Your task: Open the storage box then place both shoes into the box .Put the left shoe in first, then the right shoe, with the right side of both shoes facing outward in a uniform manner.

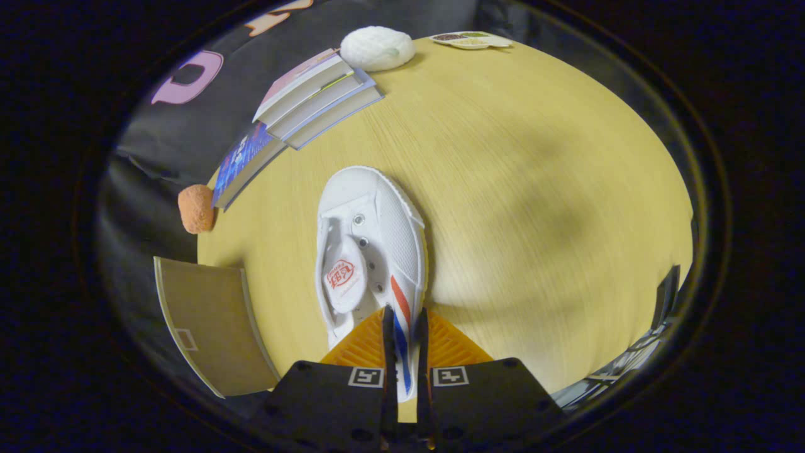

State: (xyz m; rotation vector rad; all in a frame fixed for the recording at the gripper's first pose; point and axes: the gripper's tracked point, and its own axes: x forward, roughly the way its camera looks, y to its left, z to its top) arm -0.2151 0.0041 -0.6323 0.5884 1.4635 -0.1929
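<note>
Pinching the side wall of a white canvas shoe with red and blue stripes, the gripper has both fingers pressed on it. The shoe's toe reaches ahead over the yellow wooden table, toward the far-edge stack of books. A brown cardboard box flap lies by the near left edge.

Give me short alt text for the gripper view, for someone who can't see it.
The gripper has its fingers closed on the side wall of a white canvas shoe with red and blue stripes, above a light wooden table. Beyond the shoe lie stacked books, a white fluffy ball and a small tray; a tan box flap and an orange ball sit to one side.
</note>
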